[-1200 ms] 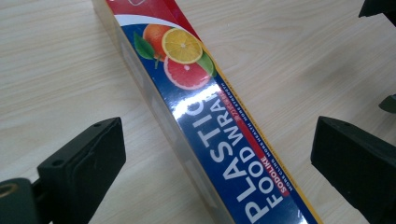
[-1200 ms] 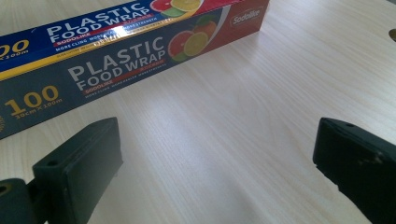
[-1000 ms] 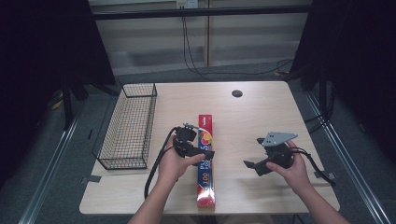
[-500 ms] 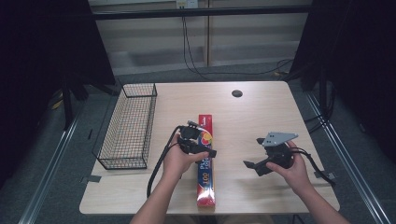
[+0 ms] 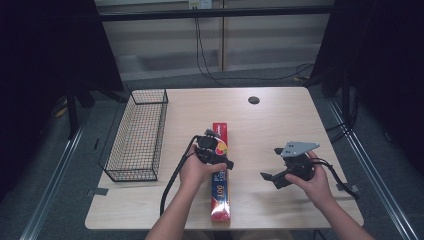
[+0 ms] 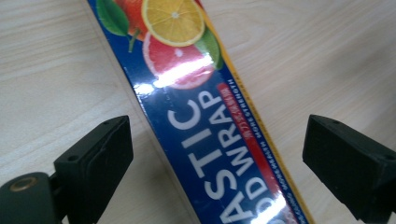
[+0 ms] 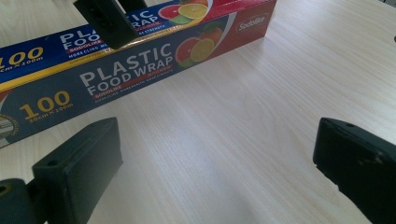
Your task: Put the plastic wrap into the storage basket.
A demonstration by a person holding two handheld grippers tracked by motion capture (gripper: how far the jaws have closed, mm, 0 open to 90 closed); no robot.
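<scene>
A long red and blue plastic food wrap box point(image 5: 220, 196) lies lengthwise on the wooden table point(image 5: 280, 120), near its front middle. My left gripper point(image 5: 215, 154) points down over the box's middle. In the left gripper view the box point(image 6: 210, 126) runs between the jaws of my left gripper point(image 6: 217, 135); they have just been closing, with gaps still on both sides. My right gripper point(image 5: 271, 164) is held above bare table to the right, open and empty. In the right gripper view, my right gripper point(image 7: 217, 140) faces the box's side point(image 7: 130, 70).
A black wire basket point(image 5: 137, 135) stands along the table's left side. A small dark round cap point(image 5: 253, 100) sits in the table top near the far edge. Cables trail from both grippers toward the front edge.
My left gripper has shifted right and lower, onto the middle of the box. The right gripper has stayed where it was.
</scene>
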